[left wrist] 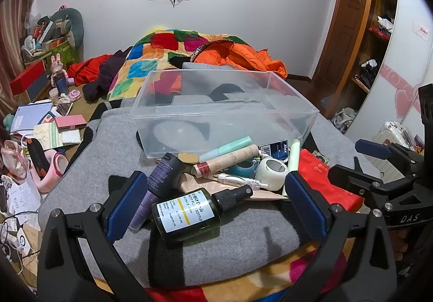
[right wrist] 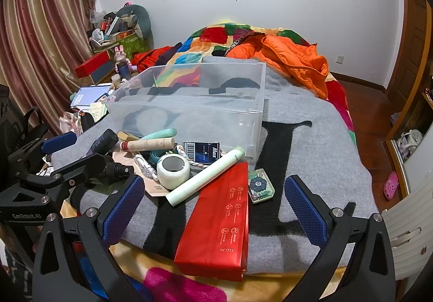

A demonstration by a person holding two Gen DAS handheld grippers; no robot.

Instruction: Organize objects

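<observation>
A clear plastic bin (left wrist: 270, 85) (right wrist: 258, 102) stands empty on the grey blanket. In front of it lies a pile: a dark green spray bottle (left wrist: 186, 214), a purple tube (left wrist: 159, 180), a beige tube (left wrist: 227, 161) (right wrist: 147, 144), a mint tube (left wrist: 227, 146) (right wrist: 159, 134), a white tape roll (left wrist: 272, 173) (right wrist: 173, 171), a pale green tube (right wrist: 205, 176), a red box (right wrist: 219, 223) (left wrist: 324, 180) and a small flower tile (right wrist: 261, 185). My left gripper (left wrist: 209, 203) is open around the spray bottle. My right gripper (right wrist: 213, 203) is open over the red box.
A blue Max packet (right wrist: 201, 152) leans by the bin. An orange jacket (right wrist: 292, 58) and a patchwork quilt (left wrist: 151, 58) lie behind. Clutter covers the floor at the left (left wrist: 48, 129). A wardrobe (left wrist: 379, 31) stands to the right.
</observation>
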